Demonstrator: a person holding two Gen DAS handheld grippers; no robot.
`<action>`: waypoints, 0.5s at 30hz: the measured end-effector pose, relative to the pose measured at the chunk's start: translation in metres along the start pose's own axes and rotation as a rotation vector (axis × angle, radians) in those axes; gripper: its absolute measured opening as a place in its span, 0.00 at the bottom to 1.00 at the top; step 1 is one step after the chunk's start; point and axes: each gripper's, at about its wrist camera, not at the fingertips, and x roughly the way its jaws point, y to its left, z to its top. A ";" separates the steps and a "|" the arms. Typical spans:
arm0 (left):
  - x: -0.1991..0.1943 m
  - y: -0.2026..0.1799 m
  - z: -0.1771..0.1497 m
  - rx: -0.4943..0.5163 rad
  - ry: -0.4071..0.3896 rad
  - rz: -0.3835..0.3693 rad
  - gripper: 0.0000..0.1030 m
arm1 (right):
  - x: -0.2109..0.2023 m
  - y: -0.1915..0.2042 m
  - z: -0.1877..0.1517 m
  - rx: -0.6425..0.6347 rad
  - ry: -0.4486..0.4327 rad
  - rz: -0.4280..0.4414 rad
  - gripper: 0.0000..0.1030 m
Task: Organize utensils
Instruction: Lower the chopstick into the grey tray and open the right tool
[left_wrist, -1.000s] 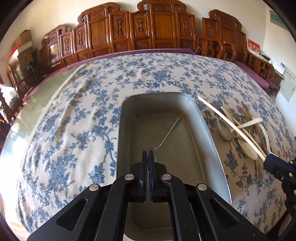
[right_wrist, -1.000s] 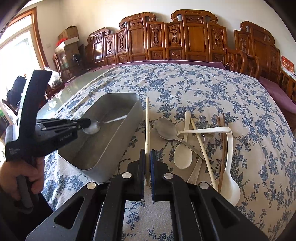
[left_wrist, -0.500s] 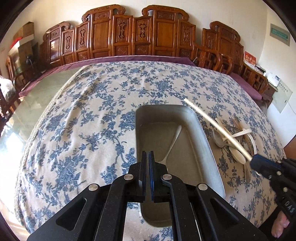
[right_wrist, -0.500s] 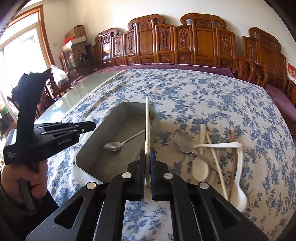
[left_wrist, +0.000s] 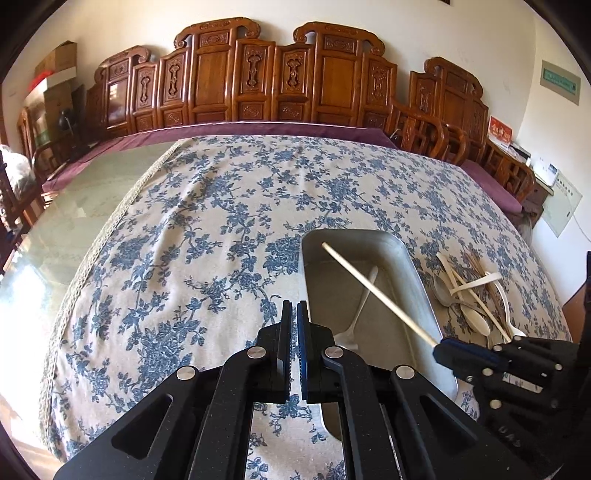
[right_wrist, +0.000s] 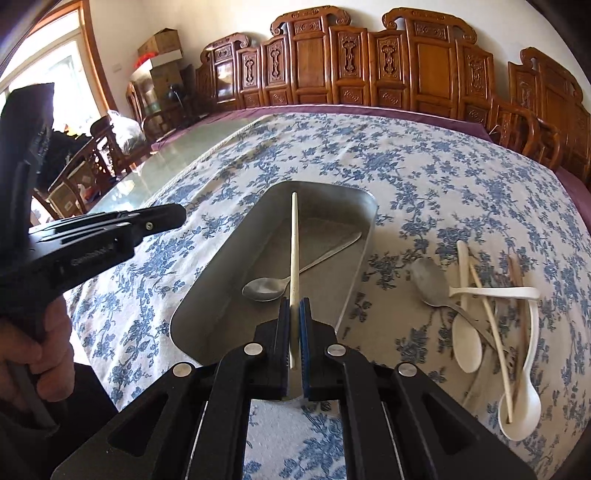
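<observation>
**Item: pale chopstick, in transit to metal tray.**

Change noted: a second ago the chopstick stood over the cloth just right of the tray, alongside its rim; now, in the right wrist view, its whole free length lies over the tray's basin. The right tongs have carried it leftward. The left tongs, then above the tray interior with the metal spoon just ahead of their tips, now sit over the floral cloth left of the tray, clear of the drop zone.

Meaning for the task: one spoon is already filed in the tray; the chopstick looks one release away from joining it. It is not yet down; how high it hangs above the tray floor is hard to judge through the fisheye lens.

Orientation: long axis runs straight out from the right tongs toward the tray's far end, roughly along the tray's length. The free tip points away from the holder; the near end is pinched. It crosses above the spoon's handle at a shallow angle.

Tongs, right: pressed on the chopstick near its near end.
Tongs, left: pressed together, nothing between them.

Remaining stock: utensil pile on the table right of the tray, including a second metal spoon, white spoons and more chopsticks, all crossed over one another.
</observation>
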 end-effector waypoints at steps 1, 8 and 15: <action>0.000 0.001 0.000 -0.002 0.000 -0.001 0.02 | 0.003 0.001 0.001 -0.002 0.005 -0.002 0.06; -0.001 0.002 0.000 -0.003 -0.001 -0.005 0.02 | 0.014 0.001 0.000 0.010 0.028 0.005 0.06; -0.001 -0.002 0.000 0.004 0.001 -0.010 0.02 | 0.007 0.000 0.000 0.014 0.012 0.042 0.16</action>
